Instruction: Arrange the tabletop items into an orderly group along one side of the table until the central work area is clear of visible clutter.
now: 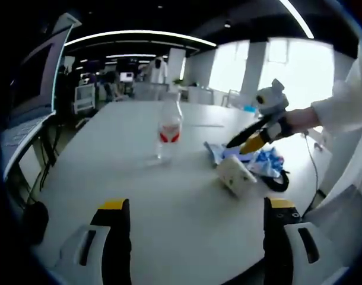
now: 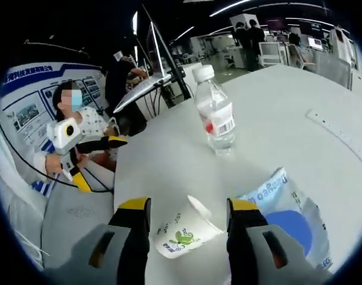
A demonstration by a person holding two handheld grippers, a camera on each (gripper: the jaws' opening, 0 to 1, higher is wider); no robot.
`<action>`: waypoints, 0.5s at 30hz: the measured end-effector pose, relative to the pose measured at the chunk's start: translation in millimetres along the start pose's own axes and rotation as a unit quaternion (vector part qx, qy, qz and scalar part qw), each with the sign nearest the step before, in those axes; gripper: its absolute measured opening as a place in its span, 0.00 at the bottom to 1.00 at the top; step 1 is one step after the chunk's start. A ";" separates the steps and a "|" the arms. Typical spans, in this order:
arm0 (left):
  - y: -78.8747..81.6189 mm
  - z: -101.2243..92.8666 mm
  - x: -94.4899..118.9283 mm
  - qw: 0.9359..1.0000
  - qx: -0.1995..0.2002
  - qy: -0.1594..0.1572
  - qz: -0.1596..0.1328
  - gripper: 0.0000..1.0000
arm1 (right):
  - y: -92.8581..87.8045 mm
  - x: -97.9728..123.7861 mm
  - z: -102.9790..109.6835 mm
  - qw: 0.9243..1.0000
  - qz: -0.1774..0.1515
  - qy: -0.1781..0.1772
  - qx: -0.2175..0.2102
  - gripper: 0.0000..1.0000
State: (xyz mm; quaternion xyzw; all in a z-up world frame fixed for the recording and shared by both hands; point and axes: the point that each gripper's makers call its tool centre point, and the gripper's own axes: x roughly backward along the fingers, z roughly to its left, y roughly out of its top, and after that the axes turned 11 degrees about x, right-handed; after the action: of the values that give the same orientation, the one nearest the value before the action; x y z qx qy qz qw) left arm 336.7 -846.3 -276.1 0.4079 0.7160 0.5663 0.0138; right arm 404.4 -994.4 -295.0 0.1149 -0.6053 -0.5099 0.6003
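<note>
Early going: water bottle (image 2: 215, 110) mid-bench, paper cup (image 2: 184, 230) on its side between right gripper (image 2: 189, 215) jaws, apart; left gripper (image 1: 193, 208) jaws apart, empty.

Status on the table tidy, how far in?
Early. Nothing looks grouped yet. The clear plastic water bottle stands alone mid-table. In hand: the right gripper, jaws open, is straddling the tipped white paper cup beside the blue-and-white plastic bag. The left gripper is open and empty. Left: cup, bag and bottle to one side.
</note>
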 end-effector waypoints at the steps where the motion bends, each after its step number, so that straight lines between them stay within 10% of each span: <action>1: -0.8 0.1 -0.1 1.000 0.001 -0.001 0.000 0.89 | -0.8 -1.9 0.2 1.000 0.004 0.002 0.003 0.48; 15: -10.7 12.9 0.1 1.000 0.017 0.019 0.013 0.81 | -30.7 -18.3 7.2 0.997 0.068 0.042 0.015 0.30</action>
State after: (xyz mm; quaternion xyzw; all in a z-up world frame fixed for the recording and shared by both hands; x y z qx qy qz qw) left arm 336.7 -836.2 -289.4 0.4069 0.7204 0.5614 -0.0143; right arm 388.4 -991.0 -327.6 0.1040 -0.5939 -0.4532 0.6566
